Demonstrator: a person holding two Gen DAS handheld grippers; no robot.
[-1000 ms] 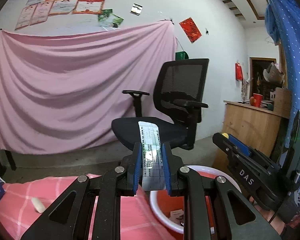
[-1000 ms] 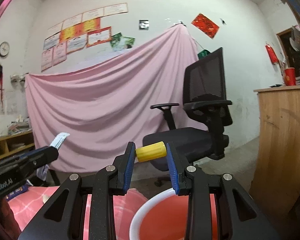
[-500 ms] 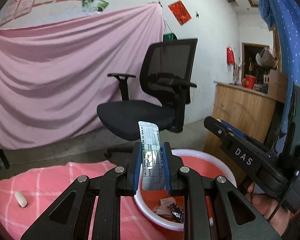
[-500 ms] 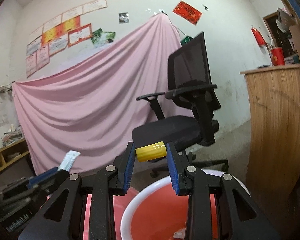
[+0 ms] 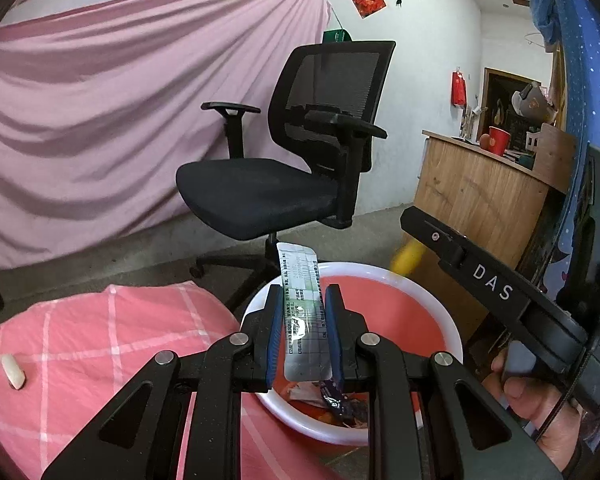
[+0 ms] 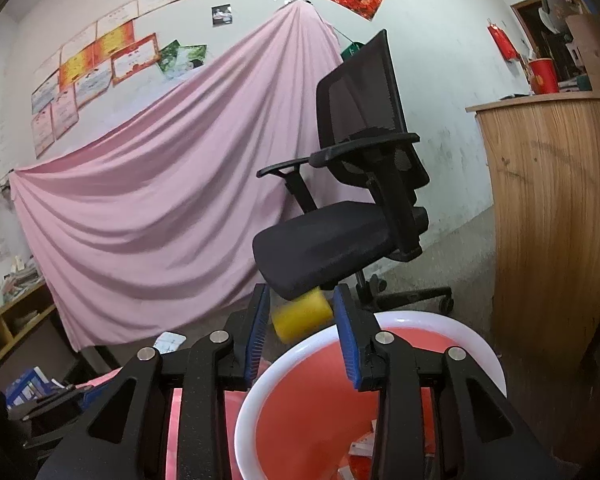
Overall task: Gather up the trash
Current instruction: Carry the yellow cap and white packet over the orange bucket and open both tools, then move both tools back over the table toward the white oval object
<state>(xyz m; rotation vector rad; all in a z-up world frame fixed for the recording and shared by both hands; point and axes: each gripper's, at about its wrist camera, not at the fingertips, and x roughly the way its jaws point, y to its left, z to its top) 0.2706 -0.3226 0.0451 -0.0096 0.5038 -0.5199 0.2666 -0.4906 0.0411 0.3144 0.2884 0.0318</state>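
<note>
A: Left gripper (image 5: 302,332) — what's in it?
B: A printed sachet (image 5: 303,322), pinched upright between its pads, over the red basin (image 5: 440,312) at the near rim.
A: And the right gripper (image 6: 300,322)?
B: Its jaws are opening — the yellow cylinder (image 6: 302,313) sits tilted between them, a gap at its nine o'clock end, above the basin's twelve o'clock rim.

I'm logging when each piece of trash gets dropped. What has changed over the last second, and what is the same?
Both grippers tipped down over the red basin. The right gripper is opening its jaws: the yellow cylinder between them has slipped lower and tilted, with a gap at the left pad. The left gripper keeps its grip on the printed sachet. The white scrap still lies on the pink cloth.
</note>
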